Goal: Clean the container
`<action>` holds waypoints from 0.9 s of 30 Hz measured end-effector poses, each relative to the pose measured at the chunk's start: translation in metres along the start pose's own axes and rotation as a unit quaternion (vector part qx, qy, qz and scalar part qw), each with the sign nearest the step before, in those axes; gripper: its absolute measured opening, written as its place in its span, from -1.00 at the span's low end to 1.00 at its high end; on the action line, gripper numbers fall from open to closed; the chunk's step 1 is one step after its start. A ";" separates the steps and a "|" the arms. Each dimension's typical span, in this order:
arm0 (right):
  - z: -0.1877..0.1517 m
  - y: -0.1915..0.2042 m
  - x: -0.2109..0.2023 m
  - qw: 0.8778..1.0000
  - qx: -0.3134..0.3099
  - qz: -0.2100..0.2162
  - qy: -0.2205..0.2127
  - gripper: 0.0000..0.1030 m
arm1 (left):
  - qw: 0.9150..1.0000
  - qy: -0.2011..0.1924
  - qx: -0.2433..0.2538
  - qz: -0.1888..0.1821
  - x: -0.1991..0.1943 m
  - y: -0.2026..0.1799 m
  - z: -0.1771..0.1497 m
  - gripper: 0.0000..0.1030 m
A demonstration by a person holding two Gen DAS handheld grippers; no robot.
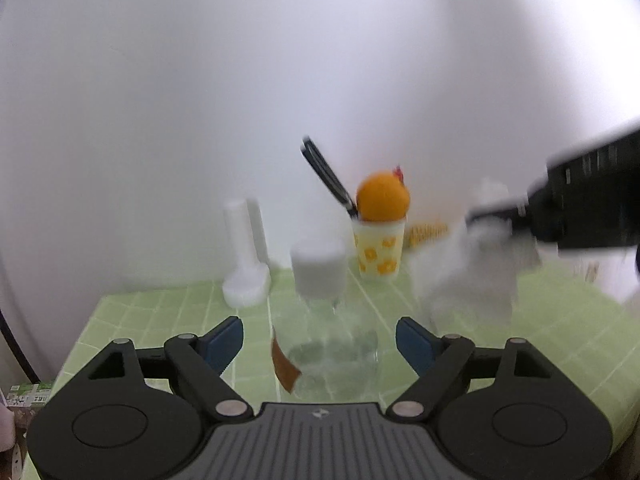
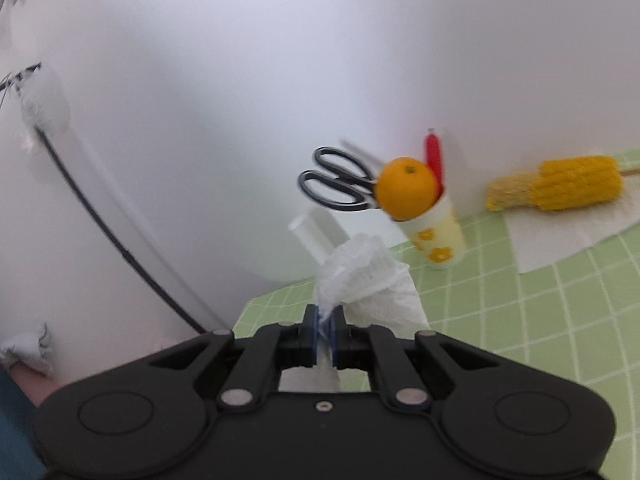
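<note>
A clear glass bottle [image 1: 332, 344] with a white cap [image 1: 319, 270] and a brown label stands on the green tiled table, between the open fingers of my left gripper [image 1: 319, 342], which do not touch it. My right gripper [image 2: 325, 338] is shut on a crumpled white paper towel [image 2: 368, 280]. In the left wrist view the right gripper [image 1: 500, 216] comes in from the right, holding the blurred towel [image 1: 472, 268] above the table, right of the bottle.
A yellow flowered cup [image 1: 379, 250] holds an orange [image 2: 406, 188], black scissors [image 2: 336, 184] and a red item. A white plastic stand [image 1: 246, 256] is at the back left. A corn cob [image 2: 560, 188] lies on a paper sheet [image 2: 568, 236] by the wall.
</note>
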State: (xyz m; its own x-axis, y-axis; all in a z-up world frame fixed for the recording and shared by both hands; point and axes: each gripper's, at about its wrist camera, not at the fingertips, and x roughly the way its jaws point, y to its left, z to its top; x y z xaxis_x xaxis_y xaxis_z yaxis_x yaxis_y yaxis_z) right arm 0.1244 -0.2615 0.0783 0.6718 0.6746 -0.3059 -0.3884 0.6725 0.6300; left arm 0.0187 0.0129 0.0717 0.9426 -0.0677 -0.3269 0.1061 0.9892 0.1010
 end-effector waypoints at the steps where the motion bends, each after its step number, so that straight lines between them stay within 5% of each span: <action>1: -0.001 -0.003 -0.002 1.000 0.005 -0.002 -0.002 -0.88 | 1.000 -0.007 -0.003 0.005 -0.005 0.001 0.003 0.63; 4: -0.006 -0.010 -0.008 1.000 0.018 -0.006 -0.006 -0.88 | 0.999 -0.029 -0.031 0.010 -0.018 0.008 0.012 0.42; 14: -0.016 -0.027 -0.011 0.996 0.078 0.038 -0.016 -0.90 | 0.998 0.010 -0.059 -0.011 0.024 -0.020 0.017 -0.46; 27: -0.021 -0.022 0.003 0.977 0.099 0.185 0.027 -0.90 | 0.990 0.008 -0.139 -0.008 0.032 0.008 0.010 -0.46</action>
State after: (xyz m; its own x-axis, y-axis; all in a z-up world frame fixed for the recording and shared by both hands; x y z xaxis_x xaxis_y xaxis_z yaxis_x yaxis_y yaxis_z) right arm 0.1215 -0.2679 0.0483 0.4720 0.8791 -0.0655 -0.4645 0.3112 0.8291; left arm 0.0530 0.0168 0.0717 0.9359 -0.0830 -0.3424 0.0267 0.9857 -0.1661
